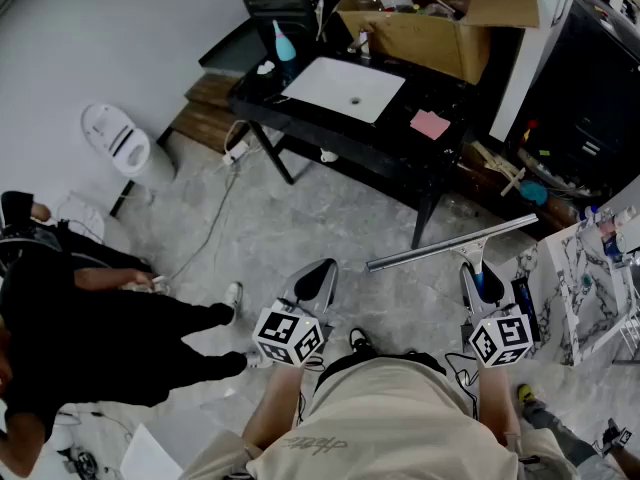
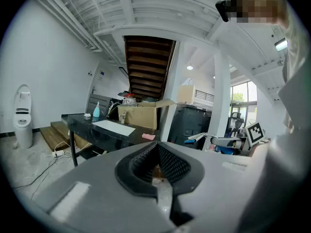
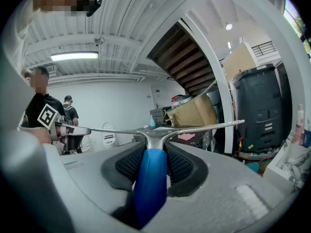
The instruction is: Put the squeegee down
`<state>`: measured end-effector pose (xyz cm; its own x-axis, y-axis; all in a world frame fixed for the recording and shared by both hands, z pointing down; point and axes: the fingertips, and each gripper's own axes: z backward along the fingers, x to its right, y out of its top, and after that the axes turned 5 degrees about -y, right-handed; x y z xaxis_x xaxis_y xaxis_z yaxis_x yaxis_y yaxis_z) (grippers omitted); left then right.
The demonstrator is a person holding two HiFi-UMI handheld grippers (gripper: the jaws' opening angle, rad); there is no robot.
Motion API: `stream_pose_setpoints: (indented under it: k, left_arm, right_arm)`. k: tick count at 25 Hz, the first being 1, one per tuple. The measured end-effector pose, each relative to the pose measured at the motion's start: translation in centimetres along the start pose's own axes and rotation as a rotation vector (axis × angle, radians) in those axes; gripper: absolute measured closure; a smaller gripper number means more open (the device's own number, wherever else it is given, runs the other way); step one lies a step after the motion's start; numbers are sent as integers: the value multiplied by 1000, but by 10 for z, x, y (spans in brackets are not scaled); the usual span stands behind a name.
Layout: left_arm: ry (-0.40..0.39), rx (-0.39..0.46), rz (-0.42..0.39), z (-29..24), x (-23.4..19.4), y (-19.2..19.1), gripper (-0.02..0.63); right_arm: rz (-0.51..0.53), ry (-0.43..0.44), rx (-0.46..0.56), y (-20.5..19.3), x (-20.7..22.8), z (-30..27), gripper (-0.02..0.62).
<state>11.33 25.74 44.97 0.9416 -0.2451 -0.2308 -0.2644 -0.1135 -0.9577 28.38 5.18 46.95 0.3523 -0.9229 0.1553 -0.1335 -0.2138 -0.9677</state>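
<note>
**Spotter one:** You stand on the grey floor [image 1: 300, 228] short of the black table [image 1: 395, 140], with a bystander [image 1: 90, 338] at your left and a marble top [image 1: 570, 268] at your right. Nothing but floor lies under the squeegee [image 1: 450, 246], so if you let go here it likely drops and clatters.

**Spotter two:** You hold it in the air. The right gripper [image 1: 478, 280] is clamped on its blue handle [image 3: 150, 188], and the blade lies crosswise and about level. That long blade works as a lever. Swing toward the table and one end may clip the table leg [image 1: 428, 213] or the marble top, twisting the handle round in the pads.

**Spotter one:** Your left gripper [image 1: 316, 280] is closed on nothing, near the blade's left end. A careless turn could knock the two together.

**Spotter two:** The table is crowded too, with a basin [image 1: 345, 88], a box [image 1: 440, 28] and a pink cloth [image 1: 430, 124]. Set the blade half over an edge and it may tip off.
</note>
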Motion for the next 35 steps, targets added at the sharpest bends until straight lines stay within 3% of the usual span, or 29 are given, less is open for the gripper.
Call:
stream_pose_setpoints:
  k: [17, 23, 30, 35]
  left_arm:
    - [-11, 55, 34, 25, -100, 12, 592]
    - [10, 37, 88, 27, -131, -8, 592]
    - [-46, 2, 107, -10, -128, -12, 592]
    - [-43, -42, 80, -49, -140, -4, 592]
  right_arm:
    - [13, -76, 8, 11, -54, -64, 469]
    - [36, -68, 9, 17, -82, -69, 469]
    - [43, -98, -33, 22, -65, -70, 469]
    - [14, -93, -41, 19, -37, -107, 469]
